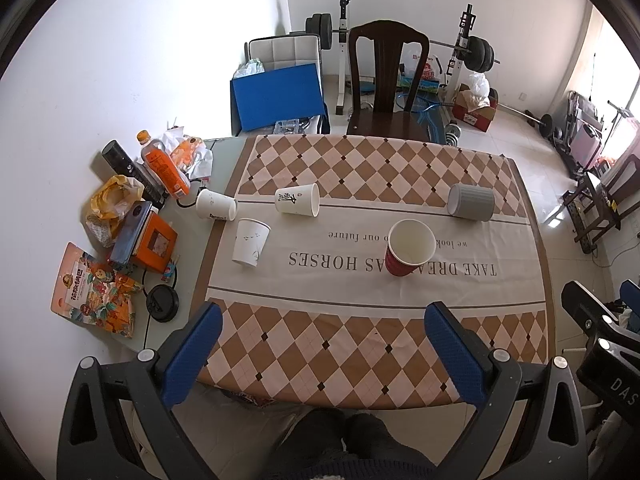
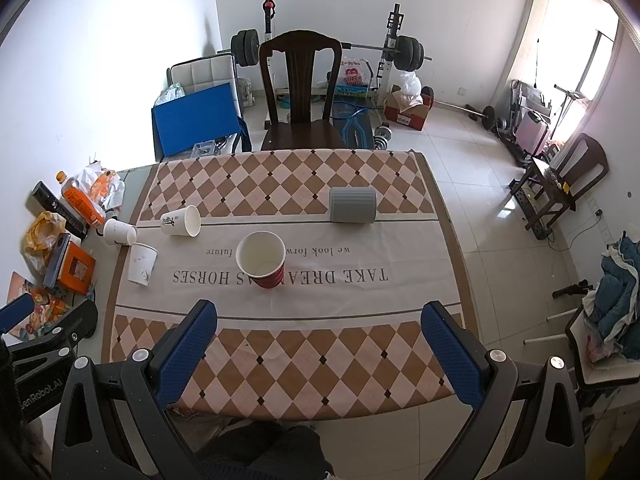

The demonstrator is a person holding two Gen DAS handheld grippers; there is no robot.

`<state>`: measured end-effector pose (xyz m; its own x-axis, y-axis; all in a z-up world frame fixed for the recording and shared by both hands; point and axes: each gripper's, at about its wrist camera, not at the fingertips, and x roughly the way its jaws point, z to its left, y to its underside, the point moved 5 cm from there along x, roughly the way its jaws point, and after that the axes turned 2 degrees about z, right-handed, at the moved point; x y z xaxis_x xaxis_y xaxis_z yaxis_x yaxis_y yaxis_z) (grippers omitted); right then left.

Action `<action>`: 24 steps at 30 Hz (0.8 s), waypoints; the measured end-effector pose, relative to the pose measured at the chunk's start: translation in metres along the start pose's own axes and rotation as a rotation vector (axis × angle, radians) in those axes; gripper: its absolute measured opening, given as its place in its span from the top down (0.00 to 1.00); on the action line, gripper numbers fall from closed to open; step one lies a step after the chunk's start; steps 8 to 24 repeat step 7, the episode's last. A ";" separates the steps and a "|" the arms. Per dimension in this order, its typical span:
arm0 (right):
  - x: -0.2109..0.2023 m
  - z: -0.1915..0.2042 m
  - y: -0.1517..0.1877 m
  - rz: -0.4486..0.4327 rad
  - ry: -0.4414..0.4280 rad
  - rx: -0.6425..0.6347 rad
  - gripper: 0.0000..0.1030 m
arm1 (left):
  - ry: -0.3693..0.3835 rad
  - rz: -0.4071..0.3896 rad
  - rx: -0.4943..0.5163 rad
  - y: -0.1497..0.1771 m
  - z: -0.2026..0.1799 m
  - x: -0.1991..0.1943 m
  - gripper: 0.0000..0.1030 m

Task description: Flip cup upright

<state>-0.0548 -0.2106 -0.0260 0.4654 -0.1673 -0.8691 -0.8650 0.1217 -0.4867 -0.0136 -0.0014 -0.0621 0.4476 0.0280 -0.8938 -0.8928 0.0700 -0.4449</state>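
Note:
A red paper cup (image 1: 410,246) (image 2: 262,259) stands upright, mouth up, mid-table on the checkered cloth. A grey ribbed cup (image 1: 471,202) (image 2: 353,205) lies on its side behind it to the right. A white cup with black characters (image 1: 298,199) (image 2: 182,220) lies on its side at the left. Two more white paper cups (image 1: 216,205) (image 1: 250,242) sit near the left cloth edge; one lies down, one seems upright. My left gripper (image 1: 322,344) and right gripper (image 2: 320,340) are both open and empty, held above the table's near edge.
Clutter lies on the table's left strip: an orange bottle (image 1: 162,164), snack bags (image 1: 92,290), an orange box (image 1: 154,242), a black lid (image 1: 162,303). A dark wooden chair (image 1: 386,80) stands behind the table. Weights and a barbell rack stand on the floor beyond.

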 end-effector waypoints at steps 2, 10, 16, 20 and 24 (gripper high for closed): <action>0.000 0.000 -0.001 -0.001 0.000 0.000 0.00 | -0.001 0.000 -0.001 0.000 0.001 0.000 0.00; 0.000 0.000 -0.001 0.001 -0.001 0.000 0.00 | -0.001 0.000 0.001 0.000 -0.001 0.000 0.00; 0.000 0.000 -0.001 0.001 -0.001 0.000 0.00 | -0.001 0.000 0.001 0.000 -0.001 0.000 0.00; 0.000 0.000 -0.001 0.001 -0.001 0.000 0.00 | -0.001 0.000 0.001 0.000 -0.001 0.000 0.00; 0.000 0.000 -0.001 0.001 -0.001 0.000 0.00 | -0.001 0.000 0.001 0.000 -0.001 0.000 0.00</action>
